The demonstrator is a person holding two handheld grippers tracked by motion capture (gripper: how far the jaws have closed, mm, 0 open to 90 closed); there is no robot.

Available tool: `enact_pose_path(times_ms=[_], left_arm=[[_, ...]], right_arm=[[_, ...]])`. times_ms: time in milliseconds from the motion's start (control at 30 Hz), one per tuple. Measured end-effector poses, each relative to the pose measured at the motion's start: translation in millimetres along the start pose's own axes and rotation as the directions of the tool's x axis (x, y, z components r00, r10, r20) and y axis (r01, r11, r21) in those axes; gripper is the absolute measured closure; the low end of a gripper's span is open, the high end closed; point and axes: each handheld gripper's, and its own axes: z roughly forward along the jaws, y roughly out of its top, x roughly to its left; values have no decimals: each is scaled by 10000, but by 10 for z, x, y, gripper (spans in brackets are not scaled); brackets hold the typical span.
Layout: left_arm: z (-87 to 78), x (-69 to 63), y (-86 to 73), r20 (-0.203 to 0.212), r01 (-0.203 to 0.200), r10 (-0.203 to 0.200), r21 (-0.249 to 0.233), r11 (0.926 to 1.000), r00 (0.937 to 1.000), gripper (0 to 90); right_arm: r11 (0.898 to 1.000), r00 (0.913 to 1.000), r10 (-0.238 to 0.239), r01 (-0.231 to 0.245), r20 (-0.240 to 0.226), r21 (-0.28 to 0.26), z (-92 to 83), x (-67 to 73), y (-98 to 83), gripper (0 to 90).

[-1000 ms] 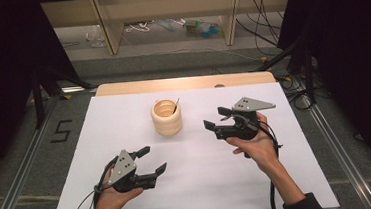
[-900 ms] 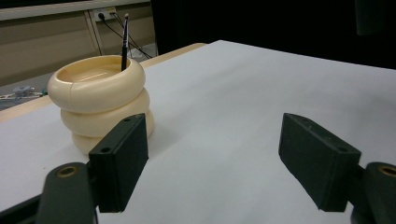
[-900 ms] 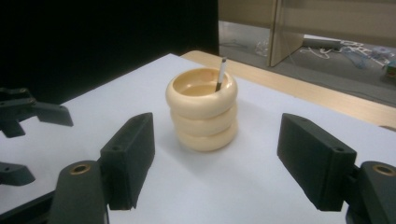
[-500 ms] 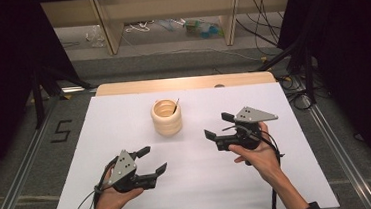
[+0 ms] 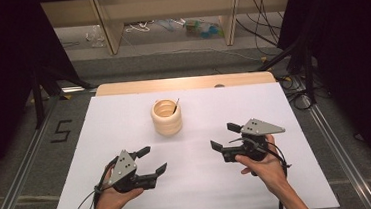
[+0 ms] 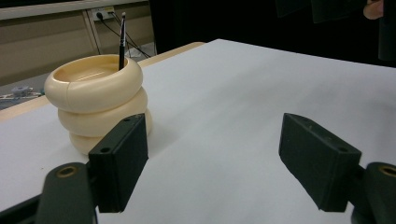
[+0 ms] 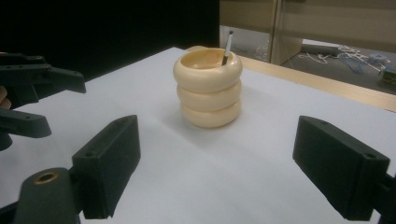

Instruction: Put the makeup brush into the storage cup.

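Observation:
A cream ribbed cup (image 5: 166,117) stands upright near the middle of the white table top (image 5: 124,114), with a thin dark pen (image 5: 174,106) leaning inside it. The cup (image 6: 95,105) and pen (image 6: 122,39) lie ahead and left in the left gripper view, and the cup (image 7: 208,87) with its pen (image 7: 227,46) sits straight ahead in the right gripper view. My left gripper (image 5: 152,160) rests low at the front left, open and empty. My right gripper (image 5: 224,136) is held at the front right, open and empty, pointing left toward the cup.
A wooden strip (image 5: 187,83) edges the table's far side. Beyond it stand shelf legs (image 5: 110,32) with cables and clutter on the floor. Metal rails (image 5: 22,162) run along both sides of the table. The left gripper (image 7: 32,98) is seen at the left of the right gripper view.
My right gripper has moved nearer to me and slightly lower on the table. The left gripper and the cup have stayed put.

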Motion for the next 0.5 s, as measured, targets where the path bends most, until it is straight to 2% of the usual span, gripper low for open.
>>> enact_pose_path(times_ms=[133, 233, 333, 433, 500], left_arm=[[-8, 7, -2, -25, -37, 38, 48, 10000, 10000, 239], [-10, 9, -2, -38, -26, 27, 58, 10000, 10000, 239], [-11, 9, -2, -23, -69, 69, 64, 10000, 10000, 240], [-14, 12, -2, -54, -73, 73, 59, 10000, 10000, 239], [-16, 11, -3, -59, -59, 60, 65, 10000, 10000, 239]], right_arm=[[10000, 10000, -36, 35, 45, 5, -49, 26, -43, 161], [9996, 9995, 289, -290, -141, -60, -77, 34, -78, 161], [9997, 9998, 149, -151, -100, -167, -91, 43, -106, 161], [9995, 9997, 225, -227, -117, -201, -96, 46, -139, 161], [9998, 9997, 200, -200, -113, -23, -100, 55, -155, 161]])
